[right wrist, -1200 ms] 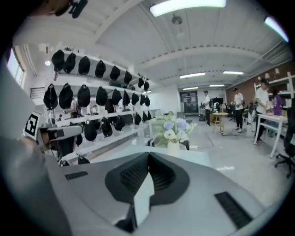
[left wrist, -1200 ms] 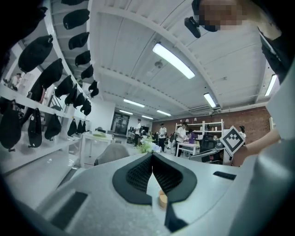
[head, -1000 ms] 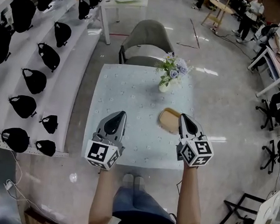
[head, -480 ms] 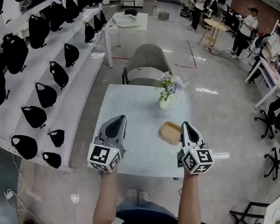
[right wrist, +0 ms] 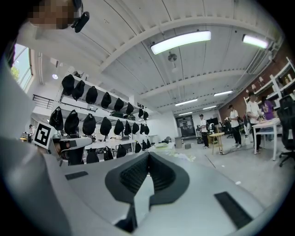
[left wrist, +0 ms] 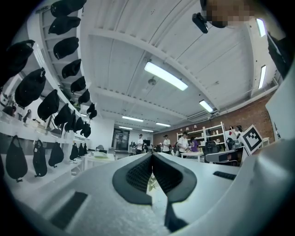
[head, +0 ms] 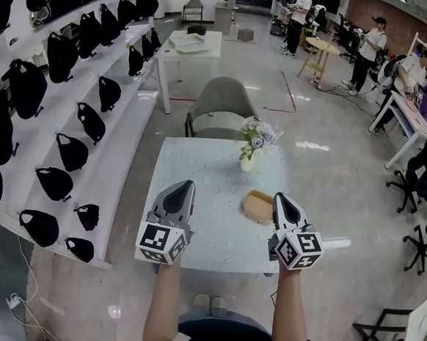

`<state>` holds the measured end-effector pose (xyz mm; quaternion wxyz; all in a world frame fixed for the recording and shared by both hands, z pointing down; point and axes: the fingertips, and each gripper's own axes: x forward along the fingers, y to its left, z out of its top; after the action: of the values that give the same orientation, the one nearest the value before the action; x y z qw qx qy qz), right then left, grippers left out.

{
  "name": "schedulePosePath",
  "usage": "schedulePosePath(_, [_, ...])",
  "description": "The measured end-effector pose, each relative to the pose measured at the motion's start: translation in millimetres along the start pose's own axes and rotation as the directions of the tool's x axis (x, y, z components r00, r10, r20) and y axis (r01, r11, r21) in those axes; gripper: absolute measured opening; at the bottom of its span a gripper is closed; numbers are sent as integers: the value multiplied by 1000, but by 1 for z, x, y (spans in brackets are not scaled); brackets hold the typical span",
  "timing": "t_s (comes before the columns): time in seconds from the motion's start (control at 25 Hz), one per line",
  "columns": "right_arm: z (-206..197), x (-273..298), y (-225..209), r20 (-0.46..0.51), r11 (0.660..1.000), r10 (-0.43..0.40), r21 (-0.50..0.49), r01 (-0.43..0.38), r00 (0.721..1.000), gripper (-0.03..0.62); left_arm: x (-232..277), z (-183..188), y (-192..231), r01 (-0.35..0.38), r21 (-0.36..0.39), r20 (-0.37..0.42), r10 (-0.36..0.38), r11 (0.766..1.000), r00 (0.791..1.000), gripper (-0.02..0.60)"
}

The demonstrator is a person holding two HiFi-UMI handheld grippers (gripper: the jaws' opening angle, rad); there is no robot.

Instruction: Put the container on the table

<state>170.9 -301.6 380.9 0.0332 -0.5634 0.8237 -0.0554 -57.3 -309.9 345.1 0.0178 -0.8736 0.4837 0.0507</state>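
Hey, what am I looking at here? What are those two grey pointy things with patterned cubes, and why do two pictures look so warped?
A person holds a tool in each hand: the left tongs and the right tongs, each carrying a marker cube. The downward picture comes from a camera on the person's head. The warped ones come from wide-angle cameras riding on each tool, looking along its jaws. Both are shut and empty. On the table stand a tan container and a vase of flowers.
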Motion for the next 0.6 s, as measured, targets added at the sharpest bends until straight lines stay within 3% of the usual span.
schedulePosePath(0.6, [-1, -12, 4, -8, 1000, 12, -6, -12, 1000, -2, -9, 4, -9, 3, -2, 6, -3, 1000, 1000, 2])
